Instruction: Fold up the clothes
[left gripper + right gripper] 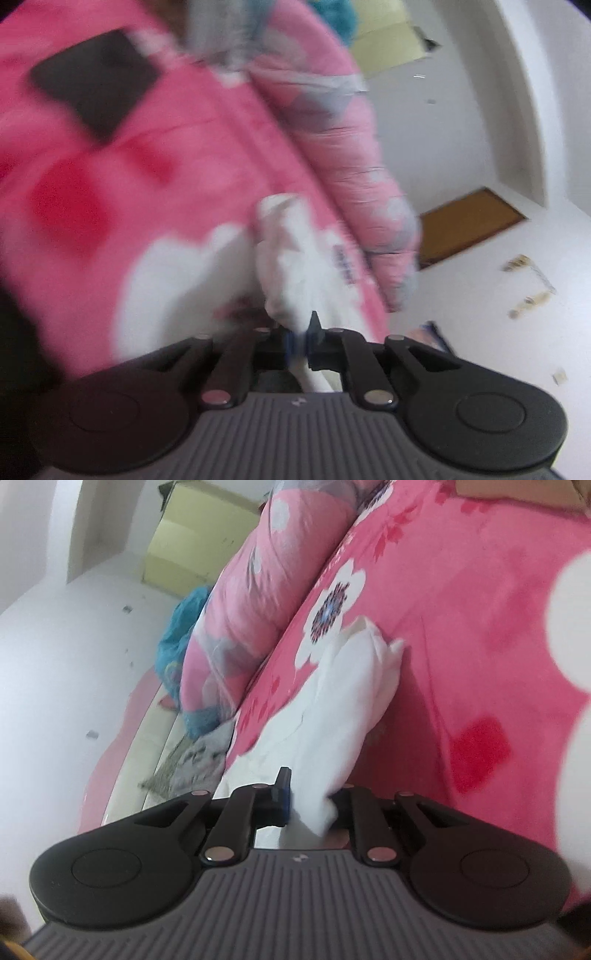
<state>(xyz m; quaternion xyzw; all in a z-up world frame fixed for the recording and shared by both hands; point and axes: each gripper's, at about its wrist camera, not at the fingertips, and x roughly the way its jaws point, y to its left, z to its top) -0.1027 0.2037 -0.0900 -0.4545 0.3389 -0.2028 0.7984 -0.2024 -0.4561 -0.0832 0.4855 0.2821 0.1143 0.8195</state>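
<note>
Closest to each lens sits the ribbed grey body and black linkage of its own tool, and both tools are pinching the same white garment (343, 701). On the left wrist view, the left gripper (301, 339) has its jaws drawn nearly together on a bunched fold of the cloth, which passes between the blue-edged pads and trails back under the housing. On the right wrist view, the right gripper (308, 805) is likewise clamped on a gathered edge of the white fabric, which fans forward from the jaws and drapes onto the bedding. Holding two separate points of one garment looks like the means of spreading or carrying an edge over for a fold, so I judge the fold to be under way rather than finished; the cloth is crumpled, not yet flat. Beneath and beyond the garment lies a pink blanket (461, 635) with white flowers and red patches, serving as the work surface. A dark square (96, 77) rests on it farther off in the left view; what it is I cannot tell. Beside the blanket runs a rolled pink quilt (240, 602), with a blue bundle (177, 642) next to it, and past those a white wall (461, 122) and a yellow-green cabinet (192, 542). Both views are smeared, so fine detail is lost.
</note>
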